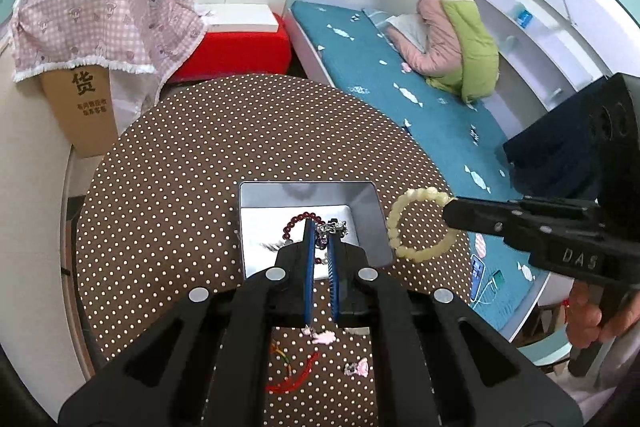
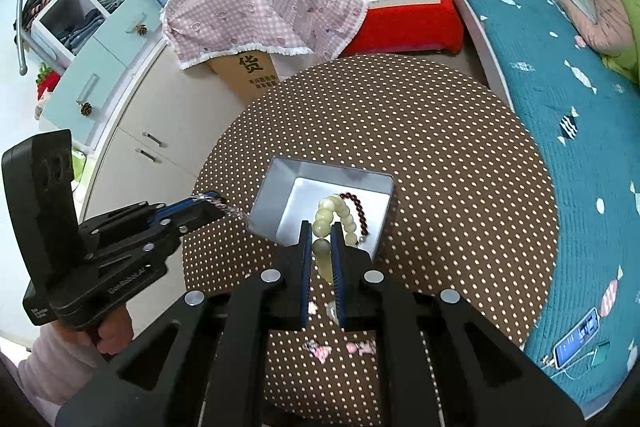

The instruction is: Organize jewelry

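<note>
An open silver tin (image 1: 252, 227) (image 2: 276, 183) sits on the polka-dot table with a dark red bead bracelet (image 1: 298, 219) (image 2: 356, 205) inside. My left gripper (image 1: 320, 231) (image 2: 216, 201) is shut on a silver chain (image 1: 334, 227) (image 2: 232, 211), held just above the tin's left edge. My right gripper (image 2: 322, 231) (image 1: 450, 205) is shut on a pale yellow bead bracelet (image 2: 334, 219) (image 1: 416, 223), held over the tin's right side.
Loose on the brown table (image 1: 180, 167) near me lie a red cord bracelet (image 1: 296, 373) and pink hair clips (image 1: 324, 337) (image 2: 320, 351). A bed (image 1: 400, 75) lies right, with a phone (image 2: 576, 337) on it. A cardboard box (image 1: 86, 107) stands left.
</note>
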Demonstrator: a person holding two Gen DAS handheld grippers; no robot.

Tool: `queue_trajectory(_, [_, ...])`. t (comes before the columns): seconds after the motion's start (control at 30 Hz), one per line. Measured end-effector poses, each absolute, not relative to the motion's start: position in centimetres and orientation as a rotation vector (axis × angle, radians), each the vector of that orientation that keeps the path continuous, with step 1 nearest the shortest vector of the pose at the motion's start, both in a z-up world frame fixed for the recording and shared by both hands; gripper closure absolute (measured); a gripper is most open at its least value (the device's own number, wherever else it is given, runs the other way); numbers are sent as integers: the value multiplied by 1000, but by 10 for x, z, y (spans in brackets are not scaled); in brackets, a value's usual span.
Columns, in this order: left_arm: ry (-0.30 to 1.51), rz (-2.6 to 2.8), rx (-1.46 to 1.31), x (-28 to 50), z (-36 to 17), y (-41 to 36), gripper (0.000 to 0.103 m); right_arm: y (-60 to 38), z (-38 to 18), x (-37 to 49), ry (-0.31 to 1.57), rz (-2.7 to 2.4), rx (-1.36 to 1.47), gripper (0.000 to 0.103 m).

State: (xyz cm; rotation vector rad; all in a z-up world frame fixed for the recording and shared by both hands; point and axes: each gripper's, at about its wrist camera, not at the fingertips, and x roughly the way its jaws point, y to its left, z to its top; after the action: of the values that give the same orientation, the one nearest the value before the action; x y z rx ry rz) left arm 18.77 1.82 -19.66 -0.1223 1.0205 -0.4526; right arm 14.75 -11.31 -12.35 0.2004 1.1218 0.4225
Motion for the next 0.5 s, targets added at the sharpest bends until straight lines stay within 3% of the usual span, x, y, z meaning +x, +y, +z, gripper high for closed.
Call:
queue_trajectory(0.47, [1147,-400,-77,224,-244,2,96,-99,-177,182,1259,433,235,94])
queue_trajectory(0.5, [1157,-391,-73,225,-247,1,91,-98,-181,183,1270,435,235,94])
